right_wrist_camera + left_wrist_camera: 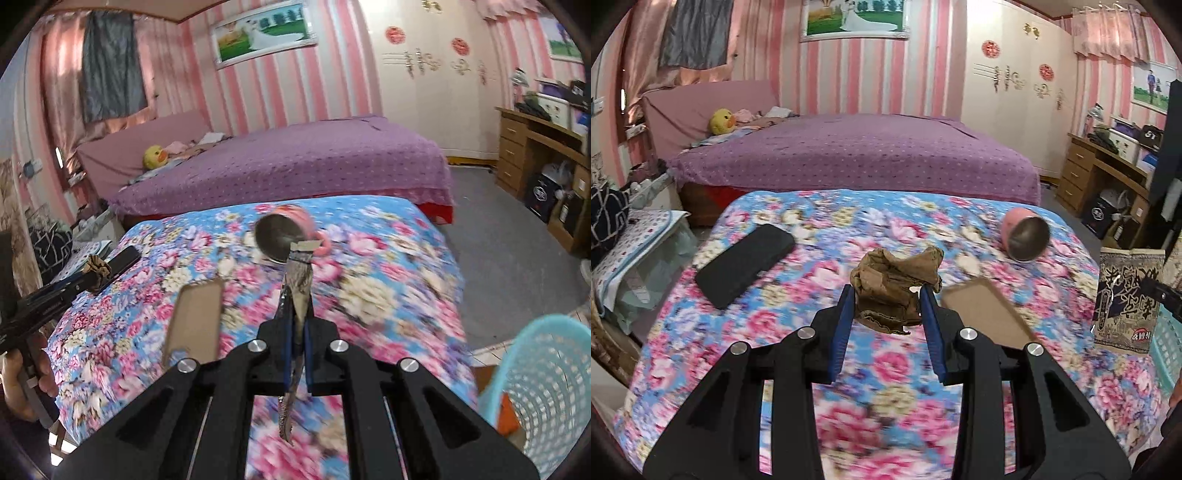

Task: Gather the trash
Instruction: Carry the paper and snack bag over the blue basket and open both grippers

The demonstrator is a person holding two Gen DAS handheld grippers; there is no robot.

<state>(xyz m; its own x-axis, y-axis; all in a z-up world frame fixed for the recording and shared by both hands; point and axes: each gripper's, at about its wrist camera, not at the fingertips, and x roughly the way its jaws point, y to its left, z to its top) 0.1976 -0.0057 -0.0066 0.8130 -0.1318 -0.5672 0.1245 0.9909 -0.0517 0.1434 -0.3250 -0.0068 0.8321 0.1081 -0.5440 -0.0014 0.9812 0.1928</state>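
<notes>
Floral quilt: covers the near surface, carrying the items below.
Turquoise mesh basket: at the quilt's right edge.
Black phone: flat, left side.
Cardboard sheet: flat, centre.
Pink cup: on its side.
Snack wrapper: pinched flat in the right gripper.
Crumpled brown paper: clamped between the left gripper fingers, held above the quilt.

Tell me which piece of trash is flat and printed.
The snack wrapper pinched in the right gripper; the left gripper holds crumpled brown paper.
</notes>
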